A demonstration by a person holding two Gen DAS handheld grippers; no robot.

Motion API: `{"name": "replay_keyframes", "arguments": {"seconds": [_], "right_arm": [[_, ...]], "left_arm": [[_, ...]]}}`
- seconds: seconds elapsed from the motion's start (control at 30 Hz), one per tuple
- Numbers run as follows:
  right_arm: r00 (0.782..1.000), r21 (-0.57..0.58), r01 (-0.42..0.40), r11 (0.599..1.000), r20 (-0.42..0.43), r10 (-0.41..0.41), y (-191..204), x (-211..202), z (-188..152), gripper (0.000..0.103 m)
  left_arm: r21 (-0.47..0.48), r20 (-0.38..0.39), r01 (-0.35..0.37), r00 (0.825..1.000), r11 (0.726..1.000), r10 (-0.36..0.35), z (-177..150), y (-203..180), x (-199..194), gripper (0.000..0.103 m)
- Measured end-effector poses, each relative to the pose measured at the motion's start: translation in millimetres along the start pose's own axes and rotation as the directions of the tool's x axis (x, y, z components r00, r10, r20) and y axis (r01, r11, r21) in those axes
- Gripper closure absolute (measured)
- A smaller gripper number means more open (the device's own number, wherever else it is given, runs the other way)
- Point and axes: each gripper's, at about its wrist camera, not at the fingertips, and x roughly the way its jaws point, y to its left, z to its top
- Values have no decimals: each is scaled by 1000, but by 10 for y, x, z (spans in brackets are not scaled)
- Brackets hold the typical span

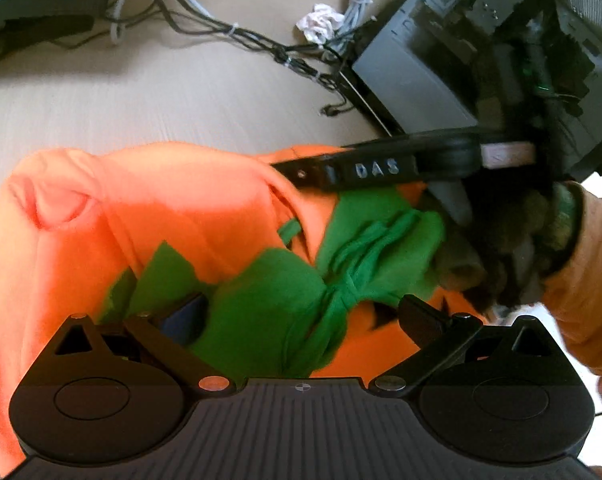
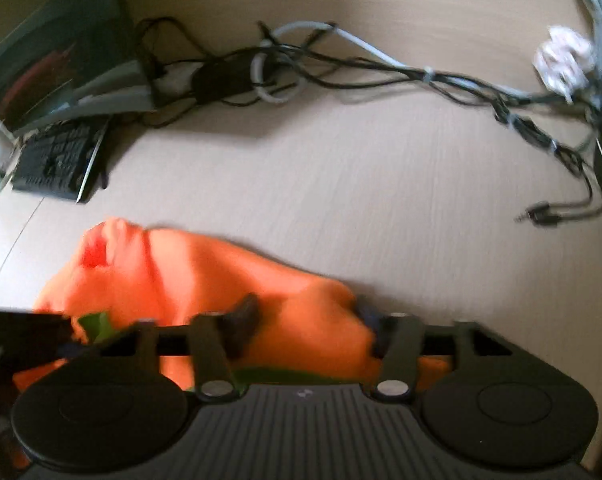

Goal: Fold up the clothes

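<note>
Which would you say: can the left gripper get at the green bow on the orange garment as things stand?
Probably yes. The left gripper stands open right over the green bow on the orange garment, nothing lying between them. The right gripper crosses just beyond the bow and might crowd it.

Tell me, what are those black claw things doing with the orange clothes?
A person is folding an orange garment with a green collar on a pale table, holding a gripper in each hand. The left gripper stands open over the green part. The right gripper has orange cloth bunched between its fingers.
</note>
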Motion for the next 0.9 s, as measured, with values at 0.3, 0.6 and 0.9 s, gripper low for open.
{"name": "replay_keyframes", "arguments": {"seconds": [0.3, 0.6, 0.9], "right_arm": [[989, -53, 26, 998, 148, -18, 117, -370, 355, 92], [974, -65, -64, 996, 211, 76, 357, -984, 65, 94], [1000, -116, -3, 993, 15, 5, 860, -842, -1263, 93]], "left_arm": [[111, 99, 45, 994, 993, -56, 459, -141, -597, 0], [83, -88, 102, 992, 991, -95, 57, -191, 27, 0], [193, -205, 63, 979, 979, -22, -509, -64, -777, 0]]}}
